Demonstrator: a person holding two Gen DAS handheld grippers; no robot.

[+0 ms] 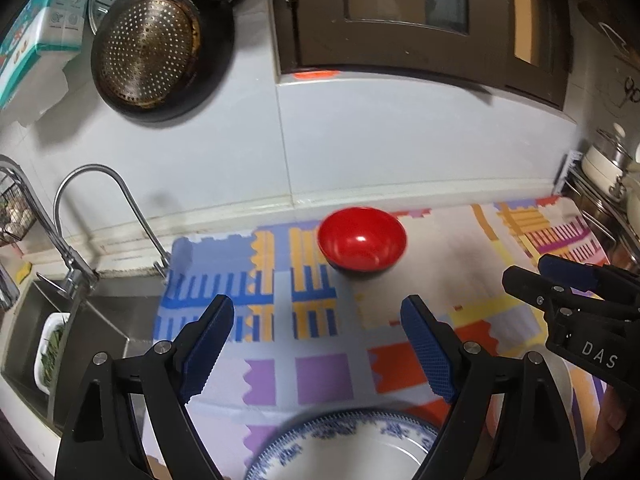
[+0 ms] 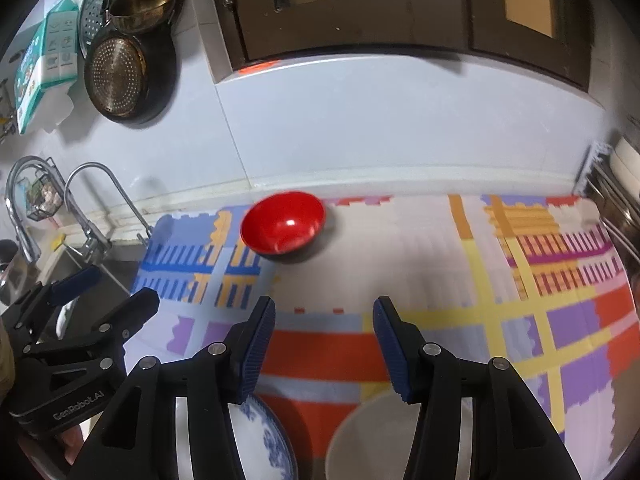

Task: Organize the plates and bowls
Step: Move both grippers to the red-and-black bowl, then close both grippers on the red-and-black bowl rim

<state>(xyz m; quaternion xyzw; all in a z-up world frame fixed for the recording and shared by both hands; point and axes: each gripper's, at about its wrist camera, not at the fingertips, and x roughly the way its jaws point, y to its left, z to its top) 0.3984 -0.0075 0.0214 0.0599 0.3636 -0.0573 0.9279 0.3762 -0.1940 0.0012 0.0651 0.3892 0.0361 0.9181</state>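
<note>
A red bowl with a dark outside stands upright on the patterned mat, near the wall; it also shows in the right wrist view. A blue-and-white patterned plate lies at the near edge below my left gripper, which is open and empty. The plate's edge shows in the right wrist view, beside a plain white bowl under my right gripper, also open and empty. Both grippers hover above the mat, well short of the red bowl.
A colourful patterned mat covers the counter. A sink with a tap lies to the left. Pans and strainers hang on the wall. A rack with pots stands at the right.
</note>
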